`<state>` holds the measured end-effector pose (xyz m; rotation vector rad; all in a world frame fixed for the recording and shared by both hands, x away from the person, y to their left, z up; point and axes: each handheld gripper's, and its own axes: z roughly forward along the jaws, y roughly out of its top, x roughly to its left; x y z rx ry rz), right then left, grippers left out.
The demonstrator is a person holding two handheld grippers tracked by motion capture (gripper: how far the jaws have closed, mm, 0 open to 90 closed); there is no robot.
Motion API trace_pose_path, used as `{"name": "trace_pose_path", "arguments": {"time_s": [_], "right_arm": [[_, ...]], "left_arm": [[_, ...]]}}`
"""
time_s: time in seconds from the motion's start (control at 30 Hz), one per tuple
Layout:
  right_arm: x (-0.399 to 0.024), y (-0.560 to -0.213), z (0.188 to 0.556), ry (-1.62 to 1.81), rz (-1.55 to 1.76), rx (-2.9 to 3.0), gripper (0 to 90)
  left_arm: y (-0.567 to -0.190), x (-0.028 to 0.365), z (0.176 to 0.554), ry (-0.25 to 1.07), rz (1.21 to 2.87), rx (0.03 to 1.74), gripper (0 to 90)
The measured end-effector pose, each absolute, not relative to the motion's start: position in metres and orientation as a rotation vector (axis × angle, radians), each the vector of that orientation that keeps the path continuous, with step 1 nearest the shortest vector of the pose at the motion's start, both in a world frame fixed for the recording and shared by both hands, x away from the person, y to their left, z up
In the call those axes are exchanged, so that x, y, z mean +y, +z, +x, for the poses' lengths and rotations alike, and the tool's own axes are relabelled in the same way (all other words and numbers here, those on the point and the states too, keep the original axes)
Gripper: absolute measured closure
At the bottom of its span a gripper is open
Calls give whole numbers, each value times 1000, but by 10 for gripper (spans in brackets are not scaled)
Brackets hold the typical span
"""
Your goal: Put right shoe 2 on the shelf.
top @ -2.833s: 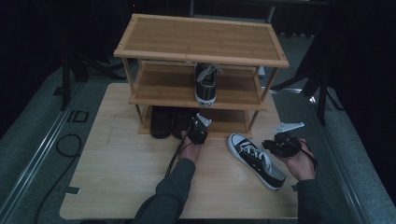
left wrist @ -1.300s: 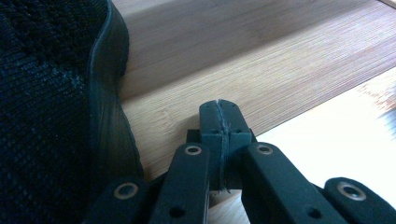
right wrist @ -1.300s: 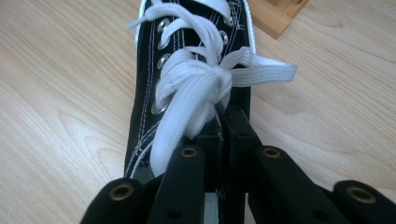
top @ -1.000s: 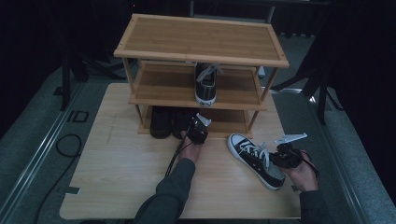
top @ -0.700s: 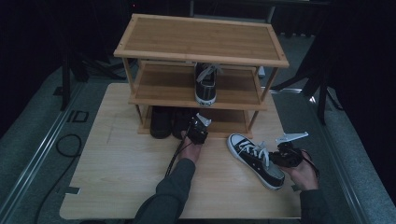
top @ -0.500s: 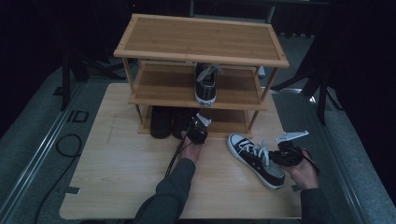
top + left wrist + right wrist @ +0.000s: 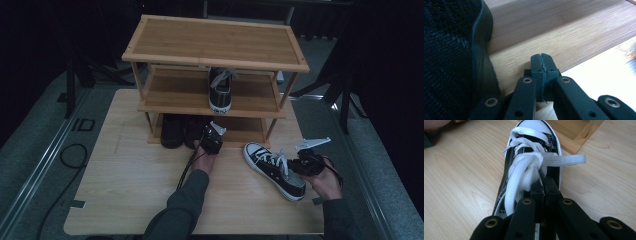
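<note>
A black-and-white sneaker (image 7: 274, 169) lies on the table right of the wooden shoe rack (image 7: 215, 45), with its toe toward the rack. My right gripper (image 7: 305, 162) is at its opening. In the right gripper view the jaws (image 7: 544, 185) are pressed together on the sneaker's (image 7: 529, 170) tongue, just behind the white lace knot. My left gripper (image 7: 212, 137) rests at the front of the bottom shelf. Its jaws (image 7: 541, 61) are shut with nothing between them, beside a black shoe (image 7: 449, 62). A matching sneaker (image 7: 220, 91) stands on the middle shelf.
Two dark shoes (image 7: 172, 131) sit side by side on the left part of the bottom shelf. The rack's top shelf is bare. A cable (image 7: 75, 155) lies on the floor left of the table (image 7: 125, 190). Bare tabletop lies at the front left.
Since the earliest frame the right gripper has come down and in toward the sneaker's opening. Over the last second it hardly shifts. The left gripper and the sneaker stay put.
</note>
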<state>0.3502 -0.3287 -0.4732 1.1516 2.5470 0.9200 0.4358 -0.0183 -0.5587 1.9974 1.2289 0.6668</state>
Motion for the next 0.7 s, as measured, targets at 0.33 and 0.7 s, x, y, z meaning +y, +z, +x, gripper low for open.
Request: {"name": "trace_pose_path", "arguments": {"time_s": [0.33, 0.7], "right_arm": [[-325, -468, 353, 928, 1126, 2554, 885], [-320, -460, 355, 952, 1082, 2569, 885]], "left_arm": [[-559, -18, 436, 663, 1994, 1230, 896], [-559, -18, 436, 656, 1990, 1233, 896]]}}
